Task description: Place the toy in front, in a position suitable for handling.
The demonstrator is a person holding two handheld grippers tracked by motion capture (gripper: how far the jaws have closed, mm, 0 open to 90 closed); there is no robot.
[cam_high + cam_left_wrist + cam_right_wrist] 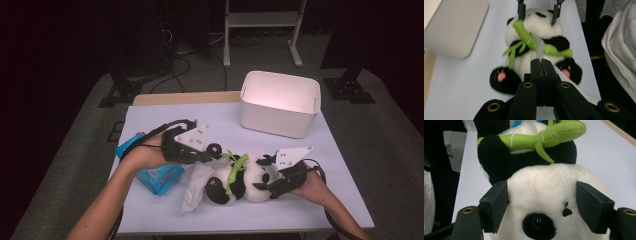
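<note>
Panda plush (245, 181) lies on its back near the front edge of the white table (345, 200), head toward the person's right, a green bamboo stalk (236, 170) across its belly. From the lower right, the person's right forearm comes in low, hand wrapped round the right gripper (267, 186), which points level toward the left; its jaws stand wide on either side of the panda's head, both pads pressed into the white fur in the right gripper view. The left forearm crosses up from the bottom left, wrist bent, with the left gripper (212, 156) held above the panda's feet and pointing toward the right. Its jaws are pressed together on a thin edge of the white wipe (539, 48), which in the left gripper view rises from between the pads in front of the panda's belly. In the high view the wipe hangs crumpled beside the panda. A blue wipe packet (157, 176) lies under the left hand, and a white bin (280, 102) stands at the far right of the table.
</note>
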